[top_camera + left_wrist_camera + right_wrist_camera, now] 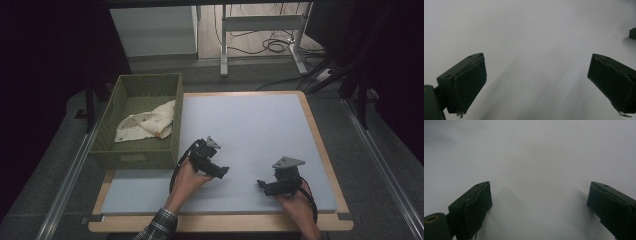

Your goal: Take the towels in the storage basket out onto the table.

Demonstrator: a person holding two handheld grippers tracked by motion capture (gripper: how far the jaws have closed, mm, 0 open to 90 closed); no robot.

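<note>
Grey matting covered the tabletop (260,125) in the high view, and both claws sat low over its near half with nothing between their jaws. The cloth (147,122), a pale patterned piece, lay crumpled in the green basket (112,107) at the tabletop's left edge, one corner draped up the right wall. By the look of it the work stood between steps: the cloth was in the basket and both claws were well clear of it. If the cloth was to be handled next, the left claw (222,171) was the nearer and would have to swing back left over the basket wall and come down on a raised fold. That claw pointed right and slightly toward the person, its hand (192,177) wrapped under the body and the forearm coming up from a checked sleeve (160,227). The right claw (261,185) pointed left, toward the other, its hand (295,202) behind it near the front edge.

From the left gripper view, the left claw's (536,82) jaws stood wide apart over bare grey mat, close above it, gripping nothing.

From the right gripper view, the right claw (539,205) was likewise spread wide over plain mat, empty.
</note>
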